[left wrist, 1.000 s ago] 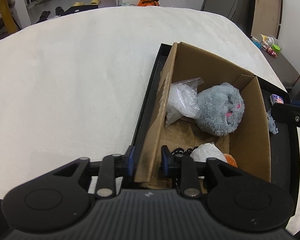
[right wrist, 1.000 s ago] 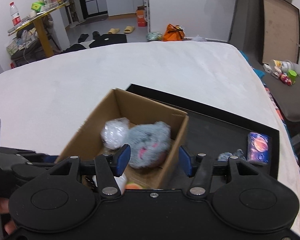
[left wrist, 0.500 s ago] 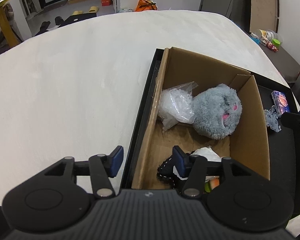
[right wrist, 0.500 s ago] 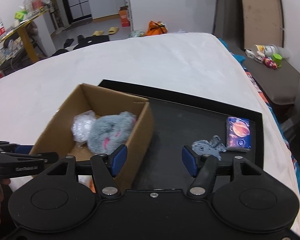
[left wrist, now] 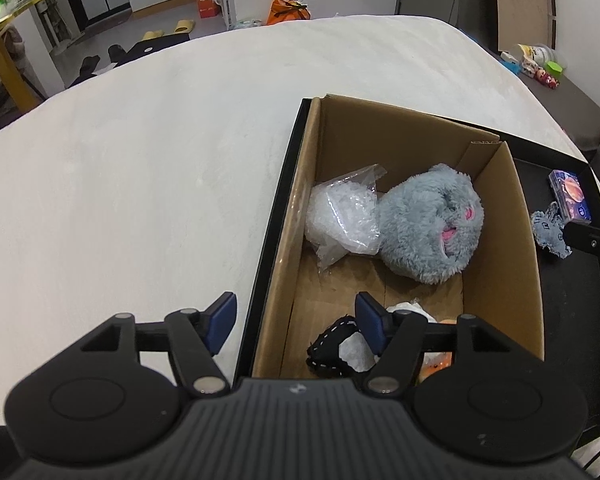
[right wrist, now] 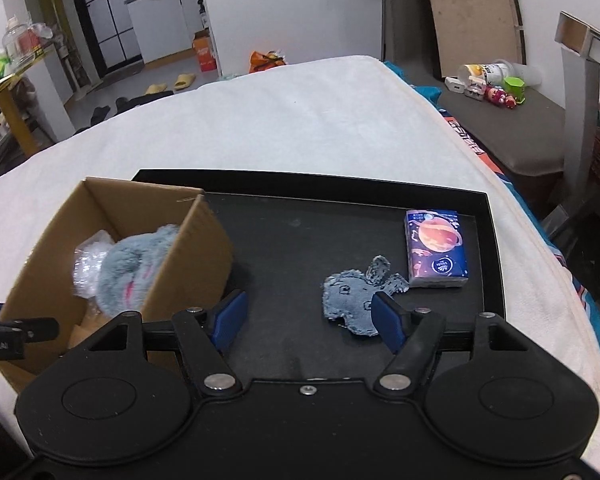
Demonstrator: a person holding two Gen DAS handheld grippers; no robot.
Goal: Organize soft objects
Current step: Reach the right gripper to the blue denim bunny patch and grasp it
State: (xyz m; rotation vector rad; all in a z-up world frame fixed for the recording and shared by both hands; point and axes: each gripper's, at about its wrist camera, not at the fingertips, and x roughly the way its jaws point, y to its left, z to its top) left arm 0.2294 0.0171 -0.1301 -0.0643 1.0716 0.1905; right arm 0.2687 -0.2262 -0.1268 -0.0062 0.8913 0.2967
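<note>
**Cardboard box is filling up, two things left out on the tray**

Brown cardboard box (left wrist: pixel 412 216) sits at the left end of a black tray (right wrist: pixel 340 216), and the tray lies on a white bed (left wrist: pixel 140 160). Makes sense as a setup: the box is the drop spot, the tray keeps everything in one reachable patch.

Already in the box: a fluffy grey plush (left wrist: pixel 432 224) leaning into the far right corner, a crinkly clear plastic bag (left wrist: pixel 342 216) touching it on the left, and down at the near end a small black pouch with white stitching (left wrist: pixel 332 346), some white stuff and something orange I can't make out.

Not in yet: a flat grey felt animal (right wrist: pixel 354 296) lying on the open tray floor, with a blue tissue pack (right wrist: pixel 436 254) just beside it to the right.

The left tool (left wrist: pixel 296 320) is spread open and holds nothing, one finger outside the box's left wall and one inside, so it's straddling the wall. The right tool (right wrist: pixel 306 318) is also open and empty, hanging low over the tray with its right finger right at the felt animal. My guess is that one's next.
</note>
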